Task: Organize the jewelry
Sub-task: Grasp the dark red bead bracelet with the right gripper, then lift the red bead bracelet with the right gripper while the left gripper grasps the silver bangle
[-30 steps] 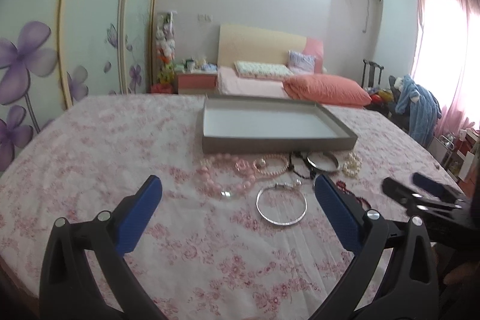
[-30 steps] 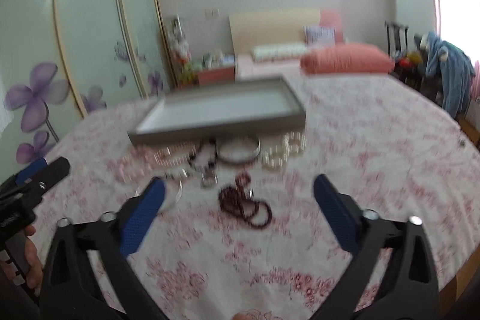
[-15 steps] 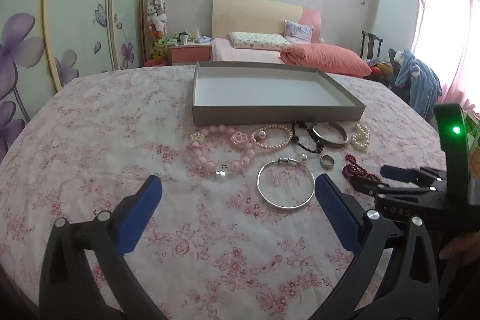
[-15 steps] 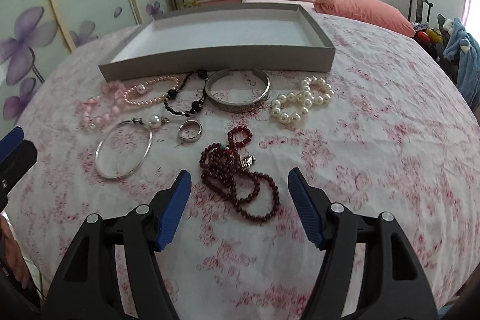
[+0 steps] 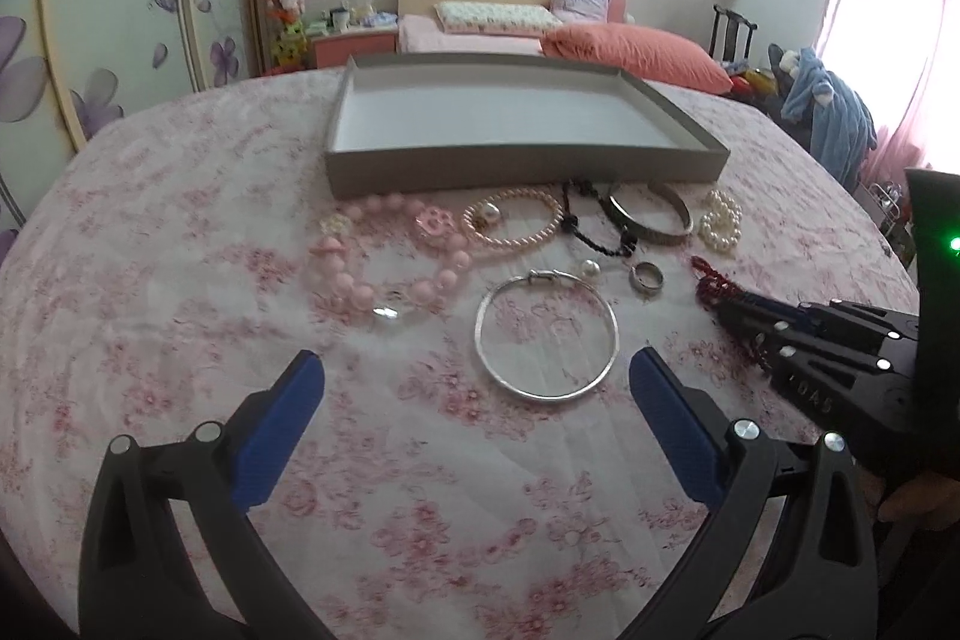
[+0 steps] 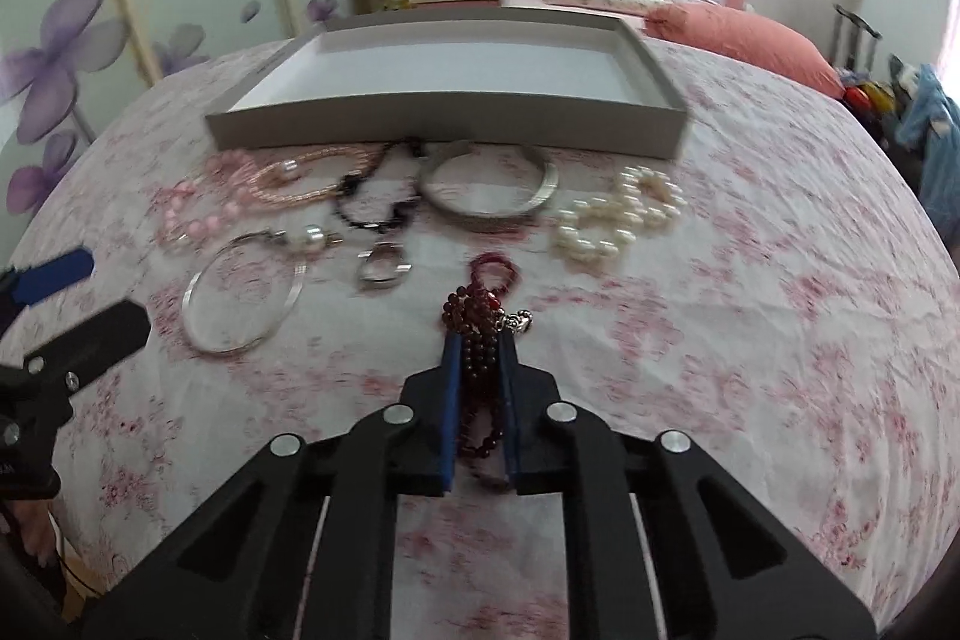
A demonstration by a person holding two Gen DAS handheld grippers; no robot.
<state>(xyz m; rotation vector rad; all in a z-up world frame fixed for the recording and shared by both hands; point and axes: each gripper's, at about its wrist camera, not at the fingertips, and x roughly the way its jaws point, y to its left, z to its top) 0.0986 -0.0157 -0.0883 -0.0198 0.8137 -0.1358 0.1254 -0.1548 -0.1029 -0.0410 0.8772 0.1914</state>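
On the floral tabletop [image 6: 750,340], before an empty tray [image 6: 456,130]: dark red bead string [image 6: 480,340], pinched by right claw [image 6: 479,358] for lifting trayward; left claw [image 5: 474,376] spread, nearing silver bangle [image 5: 543,334].

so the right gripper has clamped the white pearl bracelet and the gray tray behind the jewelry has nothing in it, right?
Not quite. The right gripper is shut on the dark red bead bracelet, not the white pearl bracelet, which lies untouched on the cloth further right, as the right wrist view shows. The gray tray behind the jewelry does have nothing in it.
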